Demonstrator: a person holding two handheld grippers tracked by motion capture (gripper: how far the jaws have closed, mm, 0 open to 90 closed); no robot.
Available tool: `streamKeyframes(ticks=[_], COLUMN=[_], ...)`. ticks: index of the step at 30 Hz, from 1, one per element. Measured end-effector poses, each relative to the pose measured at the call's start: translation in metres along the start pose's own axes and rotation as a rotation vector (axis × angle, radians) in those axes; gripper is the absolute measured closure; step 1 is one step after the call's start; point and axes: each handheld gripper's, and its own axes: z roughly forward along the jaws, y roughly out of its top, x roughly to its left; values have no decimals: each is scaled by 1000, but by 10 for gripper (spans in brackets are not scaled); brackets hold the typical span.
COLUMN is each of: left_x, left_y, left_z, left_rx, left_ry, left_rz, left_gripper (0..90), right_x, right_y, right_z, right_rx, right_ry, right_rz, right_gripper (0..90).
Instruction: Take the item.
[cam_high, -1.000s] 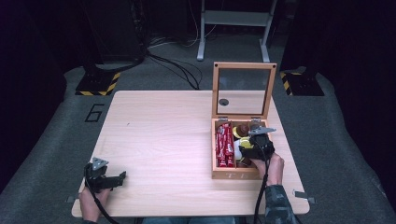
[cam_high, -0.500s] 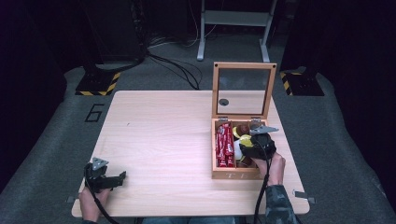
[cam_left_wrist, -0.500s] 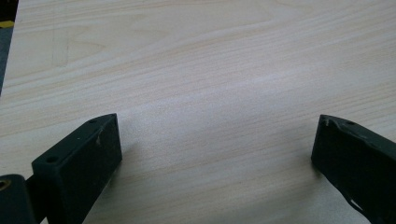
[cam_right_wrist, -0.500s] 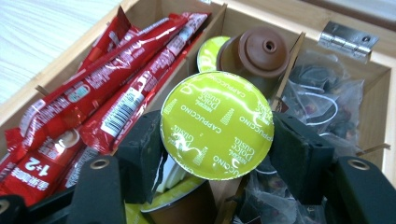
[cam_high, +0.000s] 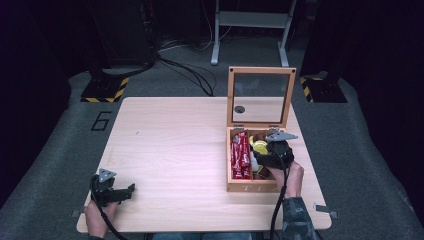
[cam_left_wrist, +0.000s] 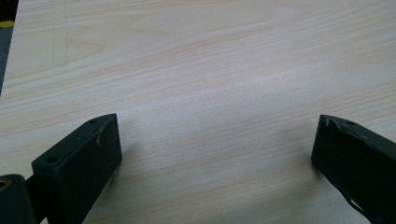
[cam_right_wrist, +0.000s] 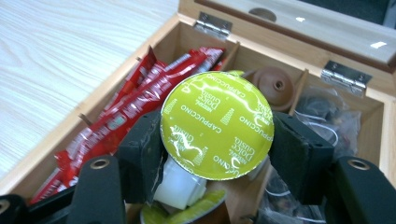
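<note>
I work in a lab: beyond my right hand-held gripper (cam_high: 276, 145), black curtains, hazard-striped bases (cam_high: 104, 91), floor cables (cam_high: 192, 72), a painted 6 (cam_high: 101, 120).

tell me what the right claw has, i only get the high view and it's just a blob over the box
Observer: In the right gripper view, the right claw is shut on a capsule with a green foil lid, one jaw on each side.
Operator: any print on it
Observer: Yes, the foil reads "cappuccino".
Operator: what's under it in that slot
Observer: Another green-lidded capsule sits just below, and a brown capsule lies farther back.
Operator: and the left claw, holding anything
Observer: No. In the left gripper view its jaws stand wide apart over bare table, so the left claw is open.
</note>
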Motion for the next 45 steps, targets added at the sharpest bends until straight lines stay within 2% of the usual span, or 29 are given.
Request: streamKeyframes(ticks=[3, 7, 9, 15, 21, 35, 45], left_x=[0, 0, 0, 0, 0, 0, 0], left_y=[0, 0, 0, 0, 0, 0, 0], left_z=[0, 0, 0, 0, 0, 0, 0], left_rx=[7, 6, 6, 7, 7, -1, 7], left_ry=[-2, -1, -1, -1, -1, 0, -2], left_rz=[4, 3, 4, 3, 3, 2, 2], left_gripper=[15, 15, 15, 15, 15, 15, 15], right_x=[4, 11, 13, 23, 30, 52, 74], right_y=[3, 9, 10, 18, 23, 37, 47], right_z=[-1, -4, -4, -7, -6, 2, 13], right_rx=[-14, -26, -31, -47, -58, -90, -99], right_ry=[3, 21, 21, 39, 55, 107, 161], right_rz=[9, -15, -6, -47, -53, -73, -92], right_gripper=[367, 368, 368, 368, 368, 368, 368])
